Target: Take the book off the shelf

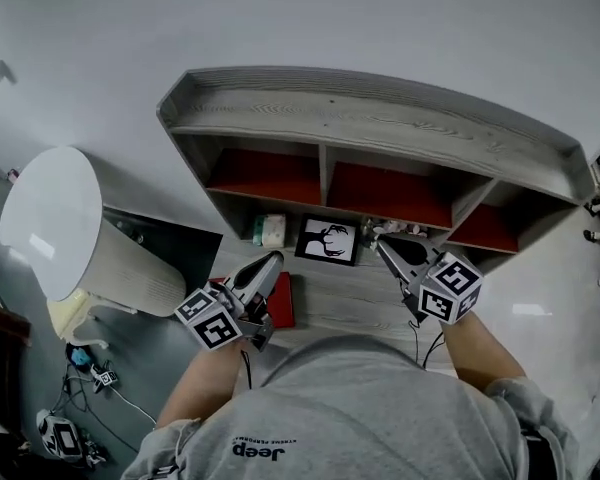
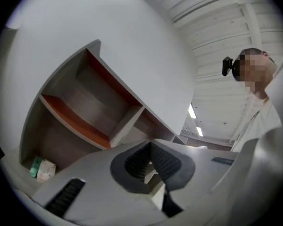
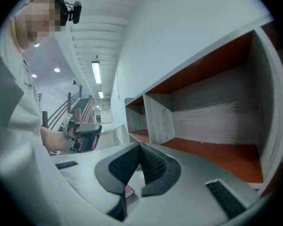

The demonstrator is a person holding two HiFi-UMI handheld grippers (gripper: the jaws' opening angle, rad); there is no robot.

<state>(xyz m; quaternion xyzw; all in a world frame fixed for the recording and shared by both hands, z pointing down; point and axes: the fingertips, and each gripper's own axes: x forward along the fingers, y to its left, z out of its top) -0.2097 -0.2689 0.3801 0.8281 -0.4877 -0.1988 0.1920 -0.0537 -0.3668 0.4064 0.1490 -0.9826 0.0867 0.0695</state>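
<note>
My left tongs [image 1: 273,260] and right tongs [image 1: 382,242] are pinched shut, empty. I'd judge they're free because the red book [image 1: 282,301] lies flat on the counter [image 1: 350,296], off the shelf [image 1: 380,128].

Grey T-shirt [image 1: 350,408] with dark lettering [image 1: 257,451], grey left claw [image 1: 272,259] and right claw [image 1: 383,241], black-and-white marker cubes [image 1: 208,319], thin black cables [image 1: 246,368]

Ahead of both grippers the shelf [image 1: 380,118] looks like grey, matt, grainy wood (its boards [image 1: 265,176] smooth orange-red); the left gripper [image 1: 270,262] and right gripper [image 1: 384,244] are smooth grey plastic with ribbed black pads [image 3: 153,166]
</note>
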